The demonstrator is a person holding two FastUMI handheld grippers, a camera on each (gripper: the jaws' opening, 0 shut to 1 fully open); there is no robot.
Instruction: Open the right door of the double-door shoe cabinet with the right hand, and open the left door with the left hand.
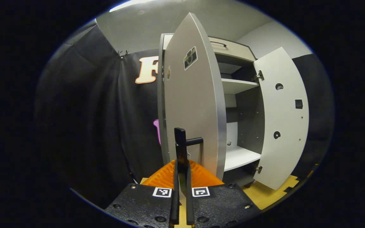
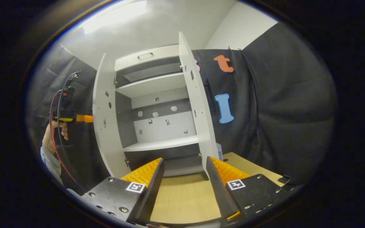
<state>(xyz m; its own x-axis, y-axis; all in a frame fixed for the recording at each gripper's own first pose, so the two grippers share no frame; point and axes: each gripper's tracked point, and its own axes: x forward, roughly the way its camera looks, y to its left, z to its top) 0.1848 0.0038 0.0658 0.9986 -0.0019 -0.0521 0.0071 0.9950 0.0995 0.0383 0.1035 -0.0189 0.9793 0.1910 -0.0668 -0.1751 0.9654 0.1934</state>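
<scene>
The left gripper (image 1: 181,177) clamps its jaws on the left door's (image 1: 192,104) black bar handle (image 1: 185,142) to swing that grey panel out from the white double-door shoe cabinet (image 2: 157,104), while the right gripper (image 2: 184,186), jaws apart, hangs free before the cabinet, its right door (image 2: 198,104) already wide.

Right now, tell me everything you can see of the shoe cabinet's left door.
The left door is a tall, flat panel, silver-grey outside and white inside, standing upright and swung well open on its hinges. A black bar handle sits low near its free edge, and the left gripper has its fingers shut on that handle. A small square sticker sits high on the outer face.
</scene>
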